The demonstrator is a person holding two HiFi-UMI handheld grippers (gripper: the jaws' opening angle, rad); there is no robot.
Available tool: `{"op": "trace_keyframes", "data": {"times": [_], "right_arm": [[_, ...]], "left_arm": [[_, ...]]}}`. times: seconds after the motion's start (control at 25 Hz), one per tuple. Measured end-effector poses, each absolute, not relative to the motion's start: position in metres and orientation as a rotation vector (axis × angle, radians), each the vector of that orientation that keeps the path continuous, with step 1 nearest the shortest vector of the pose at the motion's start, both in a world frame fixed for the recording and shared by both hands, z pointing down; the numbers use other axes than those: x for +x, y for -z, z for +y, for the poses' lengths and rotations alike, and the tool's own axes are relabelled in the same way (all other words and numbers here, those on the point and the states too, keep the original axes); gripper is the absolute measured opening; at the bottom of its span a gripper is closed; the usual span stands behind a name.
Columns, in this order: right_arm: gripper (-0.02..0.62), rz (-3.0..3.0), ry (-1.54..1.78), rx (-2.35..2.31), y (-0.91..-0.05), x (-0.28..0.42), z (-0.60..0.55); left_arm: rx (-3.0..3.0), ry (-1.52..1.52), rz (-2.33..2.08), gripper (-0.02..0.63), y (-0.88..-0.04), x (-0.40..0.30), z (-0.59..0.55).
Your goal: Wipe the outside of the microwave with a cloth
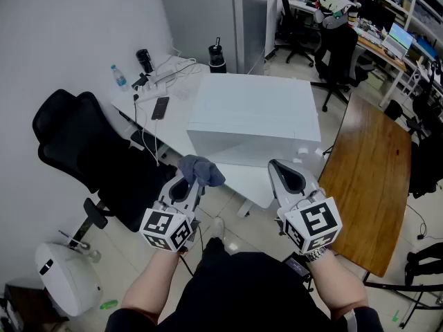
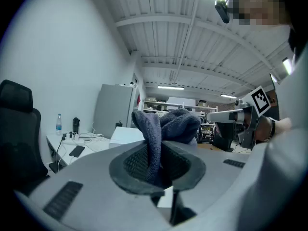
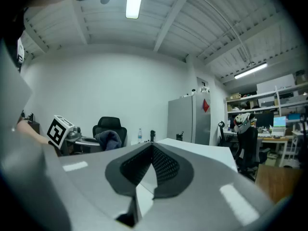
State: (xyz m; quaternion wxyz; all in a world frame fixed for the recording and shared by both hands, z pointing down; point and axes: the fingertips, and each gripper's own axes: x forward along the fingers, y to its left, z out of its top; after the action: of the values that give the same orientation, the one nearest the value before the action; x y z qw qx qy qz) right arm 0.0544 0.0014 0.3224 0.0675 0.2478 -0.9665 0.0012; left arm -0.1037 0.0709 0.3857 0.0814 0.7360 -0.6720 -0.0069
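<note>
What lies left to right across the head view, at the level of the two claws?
Black office chair → left claw shut on the blue-grey cloth → right claw, shut and empty → wooden table.

The head view looks steeply down from above the person, close over the left tongs [image 1: 196, 180] and right tongs [image 1: 280, 166], with the microwave [image 1: 252, 113] on the worktop [image 1: 173, 123] just beyond. Each gripper view sits low behind its own jaws, facing almost level into the room. All three share the microwave, and each gripper view catches the other tongs.
</note>
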Motion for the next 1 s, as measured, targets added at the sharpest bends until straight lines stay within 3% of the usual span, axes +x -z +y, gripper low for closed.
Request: {"op": "trace_keyframes", "data": {"times": [0.68,1.0], "right_arm": [[0.002,-2.880,-0.021,0.695,-0.340,-0.083,-0.080],[0.002,-2.834,-0.029,0.771,-0.346,-0.125,-0.121]], "left_arm": [[2.069,-0.117,-1.978,0.058,-0.480,-0.252,-0.004],[2.118,-0.201,-1.814,0.058,-0.529,-0.279,-0.059]]}}
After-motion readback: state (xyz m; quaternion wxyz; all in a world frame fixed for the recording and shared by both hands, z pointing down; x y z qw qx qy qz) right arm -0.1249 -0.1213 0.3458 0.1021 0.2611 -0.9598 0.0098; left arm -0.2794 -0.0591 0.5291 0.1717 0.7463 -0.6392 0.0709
